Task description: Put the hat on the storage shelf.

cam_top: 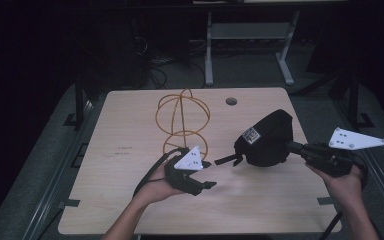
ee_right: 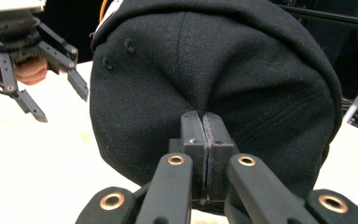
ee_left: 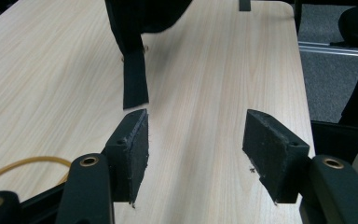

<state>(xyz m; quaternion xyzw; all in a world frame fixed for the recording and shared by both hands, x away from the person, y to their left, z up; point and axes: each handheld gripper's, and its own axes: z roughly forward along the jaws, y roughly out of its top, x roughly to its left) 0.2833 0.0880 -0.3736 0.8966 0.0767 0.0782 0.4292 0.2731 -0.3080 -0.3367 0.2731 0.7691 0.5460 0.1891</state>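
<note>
Nearest, at the left gripper (ee_left: 193,156): jaws well apart, nothing between them, aimed at the dangling strap (ee_left: 135,79) just ahead — probably so as to catch it. Beyond, pinched by the right gripper (ee_right: 203,140): soft black fabric baseball cap (cam_top: 267,140), crown cloth clamped in tightly closed jaws, raised off the pale wooden table (cam_top: 130,150) so the strap hangs free. Farthest, behind the left gripper — an open yellow wire basket-like frame (cam_top: 182,120), apparently with nothing inside.

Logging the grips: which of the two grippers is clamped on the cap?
The right gripper: its jaws are pinched shut on the black cap, holding it off the table. The left gripper stands open, holding nothing.
</note>
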